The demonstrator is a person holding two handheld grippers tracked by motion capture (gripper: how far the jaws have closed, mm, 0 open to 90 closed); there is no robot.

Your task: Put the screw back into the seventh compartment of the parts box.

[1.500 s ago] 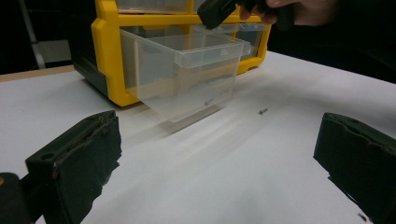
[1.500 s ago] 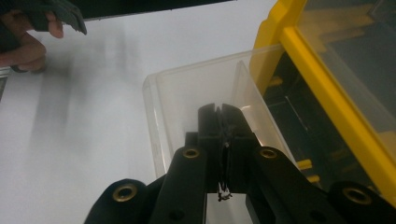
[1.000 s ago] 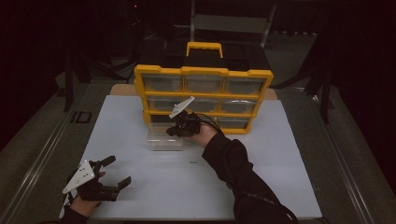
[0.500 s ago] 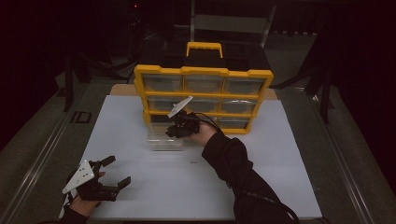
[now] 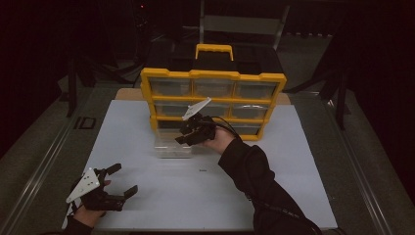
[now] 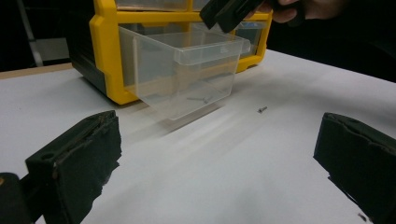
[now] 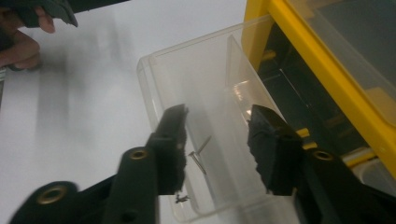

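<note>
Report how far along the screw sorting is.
Done: the clear drawer is pulled out of the yellow organizer and holds a couple of screws. In hand: the right hand-held gripper hovers open above the drawer, holding nothing. Left: one loose screw lies on the white table; the left hand-held gripper rests open.

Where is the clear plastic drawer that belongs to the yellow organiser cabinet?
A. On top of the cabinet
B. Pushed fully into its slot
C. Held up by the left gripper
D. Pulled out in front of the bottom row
D: the clear plastic drawer sits out in front of the yellow organiser cabinet's bottom row, with the right gripper open above it and screws inside.
</note>
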